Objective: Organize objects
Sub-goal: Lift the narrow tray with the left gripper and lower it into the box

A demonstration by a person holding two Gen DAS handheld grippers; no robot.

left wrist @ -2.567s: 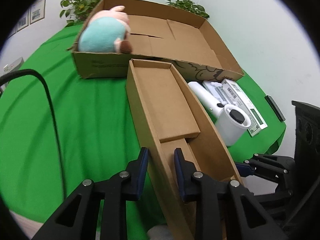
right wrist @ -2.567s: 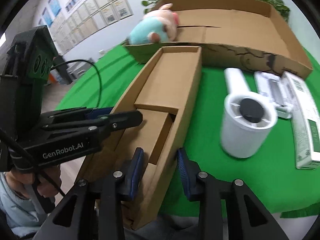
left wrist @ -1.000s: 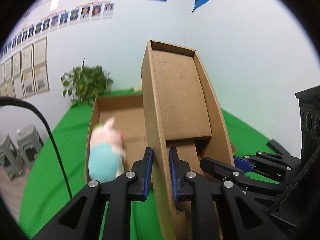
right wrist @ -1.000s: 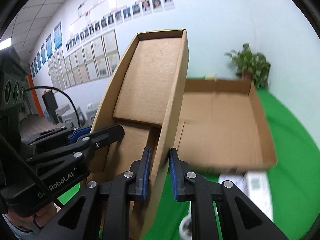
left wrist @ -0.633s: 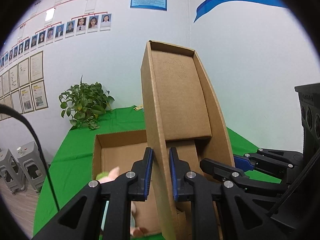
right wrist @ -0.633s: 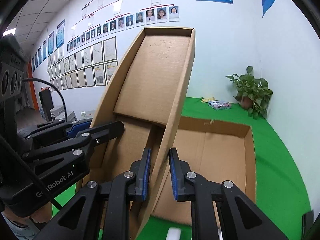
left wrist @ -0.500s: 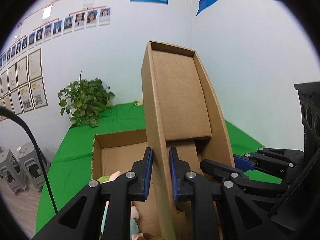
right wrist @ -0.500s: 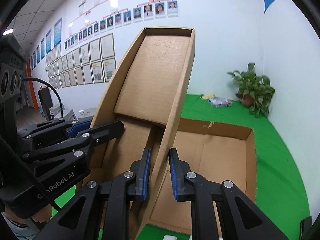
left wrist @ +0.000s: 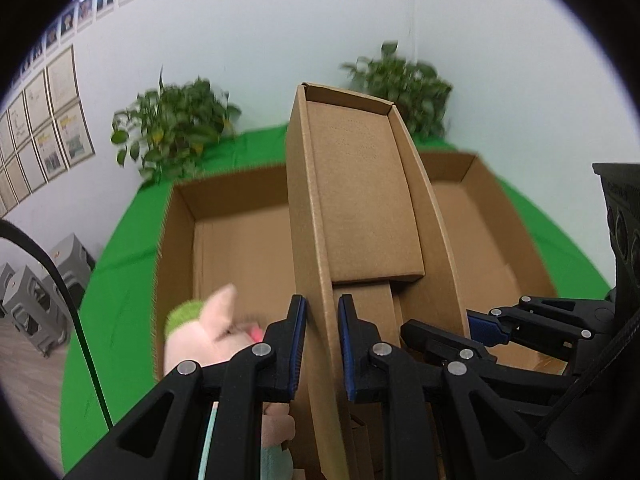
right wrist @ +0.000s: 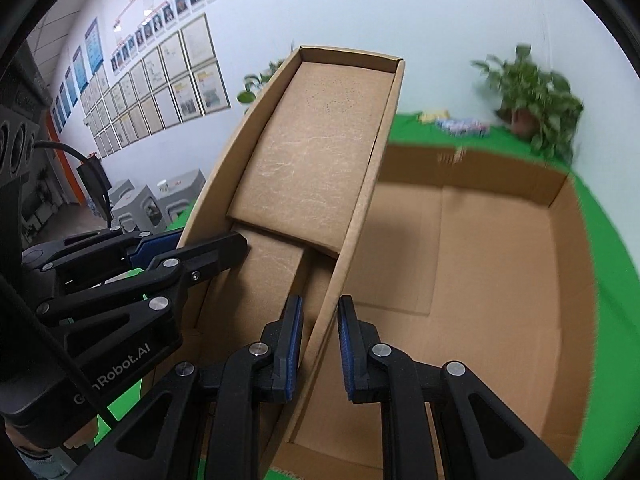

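Two tongs (left wrist: pixel 322 344) (right wrist: pixel 318 346) pinch the long, shallow cardboard tray's (left wrist: pixel 360 200) side walls.

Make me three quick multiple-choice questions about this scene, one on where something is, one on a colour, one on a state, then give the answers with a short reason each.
1. Where is the plush pig?
A. inside the large box, at its left end
B. on the floor
C. inside the narrow box

2. What colour is the table cover?
A. red
B. green
C. white

3. How is the narrow box held?
A. lying flat, untouched
B. by one hand-held gripper
C. by both, one wall each

Answers:
1 A: the plush pig sits within the large box.
2 B: the table cover is green.
3 C: the left hand-held gripper and right hand-held gripper each clamp a side wall of the narrow box.
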